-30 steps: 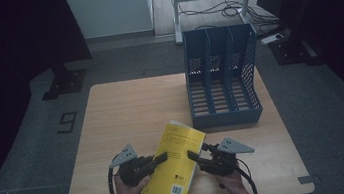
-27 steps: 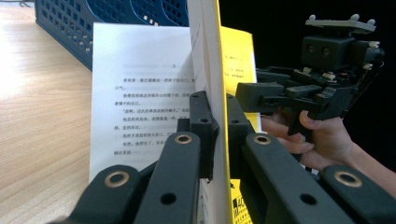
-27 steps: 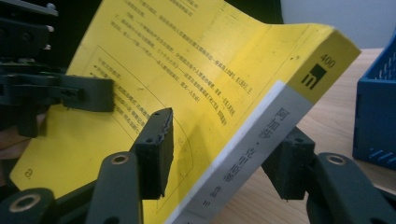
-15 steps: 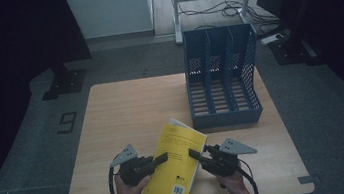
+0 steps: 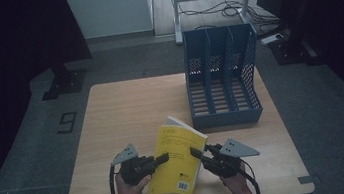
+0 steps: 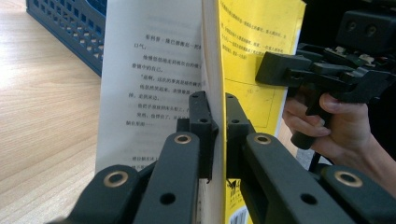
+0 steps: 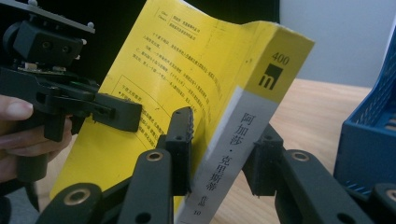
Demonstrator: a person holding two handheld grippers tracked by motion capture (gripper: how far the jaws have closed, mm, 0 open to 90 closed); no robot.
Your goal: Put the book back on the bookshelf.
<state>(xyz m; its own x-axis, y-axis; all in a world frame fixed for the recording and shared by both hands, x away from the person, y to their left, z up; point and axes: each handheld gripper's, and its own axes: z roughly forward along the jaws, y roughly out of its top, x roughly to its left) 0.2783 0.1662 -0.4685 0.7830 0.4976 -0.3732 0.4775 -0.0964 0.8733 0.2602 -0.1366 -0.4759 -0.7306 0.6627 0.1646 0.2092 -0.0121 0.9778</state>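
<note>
**Yellow paperback held between two pairs of tongs**

On the left of the high view, the left tongs (image 5: 160, 158) reached in from the person's left hand (image 5: 130, 189) and were pinched tight on the front cover of the thick yellow paperback book (image 5: 178, 159). In the left gripper view those left tongs (image 6: 214, 121) were nearly pressed together, the yellow cover clamped between the pads, with a white printed page (image 6: 149, 74) standing open just to their left and the book's yellow cover (image 6: 252, 51) to their right.

The book was held tilted off the pale wooden bench (image 5: 126, 113), between the two pairs of tongs, its cover lifted away from the block of pages.

On the right, the right tongs (image 5: 196, 152) met the book's spine edge. In the right gripper view the right tongs (image 7: 222, 140) straddled the grey-and-yellow spine (image 7: 233, 140); their jaws had just been closing with the spine between them. The left pad touched the yellow cover, while the right pad stood just beside the spine, and I could not tell whether it pressed.

Beyond the right tongs, well apart from them, the blue perforated plastic file rack (image 5: 222, 78) stood upright on the bench.
</note>
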